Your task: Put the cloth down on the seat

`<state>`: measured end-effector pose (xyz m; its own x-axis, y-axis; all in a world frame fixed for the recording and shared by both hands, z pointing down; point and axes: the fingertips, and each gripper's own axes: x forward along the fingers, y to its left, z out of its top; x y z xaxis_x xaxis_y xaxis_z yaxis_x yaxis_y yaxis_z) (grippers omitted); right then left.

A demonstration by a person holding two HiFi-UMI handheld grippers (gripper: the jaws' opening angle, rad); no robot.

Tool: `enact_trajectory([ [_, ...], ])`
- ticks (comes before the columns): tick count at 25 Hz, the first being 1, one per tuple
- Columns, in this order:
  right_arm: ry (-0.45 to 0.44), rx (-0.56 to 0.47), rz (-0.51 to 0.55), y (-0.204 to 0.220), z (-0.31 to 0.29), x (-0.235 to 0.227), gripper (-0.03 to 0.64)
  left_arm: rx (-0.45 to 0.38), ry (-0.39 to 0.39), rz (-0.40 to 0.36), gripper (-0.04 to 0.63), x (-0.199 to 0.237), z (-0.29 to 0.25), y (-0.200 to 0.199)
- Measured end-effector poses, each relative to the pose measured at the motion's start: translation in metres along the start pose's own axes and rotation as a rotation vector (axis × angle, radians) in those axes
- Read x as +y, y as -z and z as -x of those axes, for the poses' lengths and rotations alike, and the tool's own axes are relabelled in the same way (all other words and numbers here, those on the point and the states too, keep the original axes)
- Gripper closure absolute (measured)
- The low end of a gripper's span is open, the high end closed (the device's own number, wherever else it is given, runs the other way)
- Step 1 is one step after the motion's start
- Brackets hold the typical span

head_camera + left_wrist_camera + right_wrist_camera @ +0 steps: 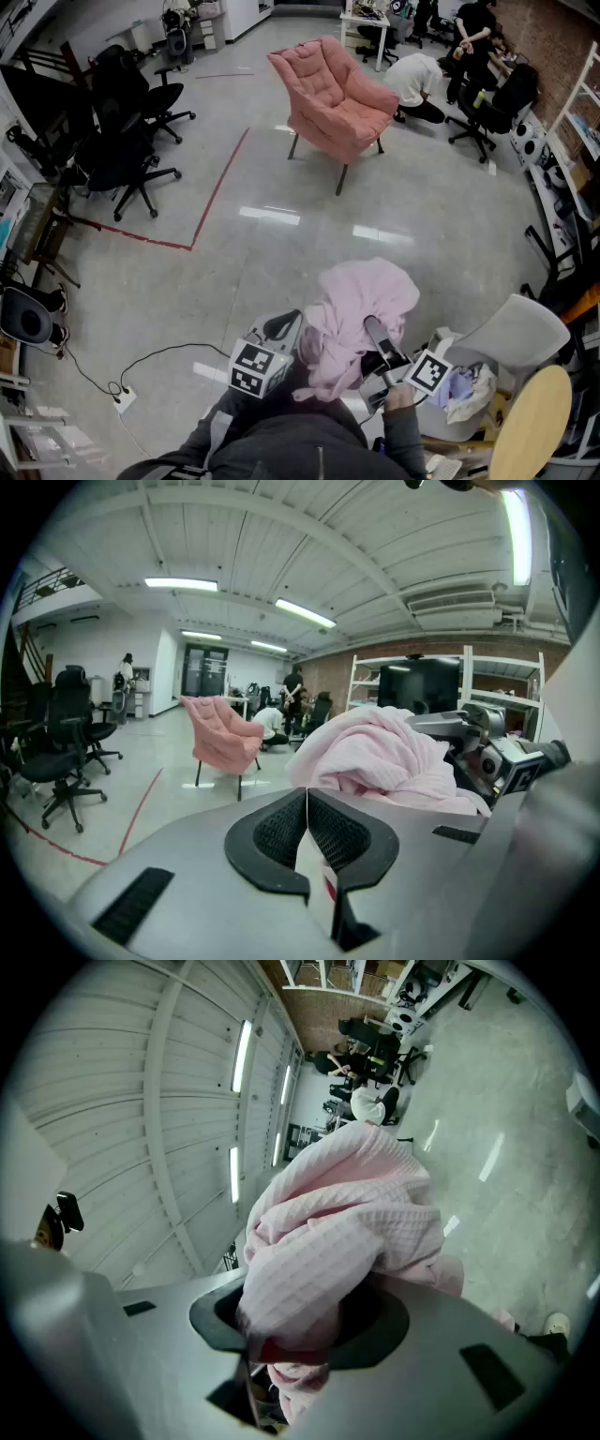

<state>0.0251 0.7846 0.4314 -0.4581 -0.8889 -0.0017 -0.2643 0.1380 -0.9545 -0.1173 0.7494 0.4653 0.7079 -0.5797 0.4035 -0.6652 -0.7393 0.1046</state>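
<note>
Bright ceiling tubes (181, 584); floor (281, 216) glare; fisheye edges.

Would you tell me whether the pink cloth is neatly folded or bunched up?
Bunched up: the cloth is a crumpled wad with loose folds, pinched in the right gripper.

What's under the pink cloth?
The right gripper, shut on the cloth heaped over it. The folds cover its jaw tips; anything else beneath is hidden.

The pink waffle-weave cloth (361, 314) is positioned between the left gripper (281, 326) and right gripper (374, 331). The pink padded armchair (333, 94) is located well ahead, with black office chairs (127, 150) to its left.
</note>
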Motion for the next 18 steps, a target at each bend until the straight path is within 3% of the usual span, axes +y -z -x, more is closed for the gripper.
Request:
enact_trajectory([
  [7, -0.015, -0.023, -0.045, 0.007, 0.027, -0.003, 0.444, 0.024, 0.031, 0.024, 0.583, -0.028, 0.002, 0.016],
  [13, -0.067, -0.027, -0.072, 0.002, 0.031, 0.004, 0.445, 0.021, 0.038, 0.034, 0.583, -0.029, -0.009, 0.011],
  [18, -0.056, -0.02, -0.066, -0.009, 0.022, -0.001, 0.445, 0.023, 0.051, 0.036, 0.583, -0.027, -0.026, 0.004],
])
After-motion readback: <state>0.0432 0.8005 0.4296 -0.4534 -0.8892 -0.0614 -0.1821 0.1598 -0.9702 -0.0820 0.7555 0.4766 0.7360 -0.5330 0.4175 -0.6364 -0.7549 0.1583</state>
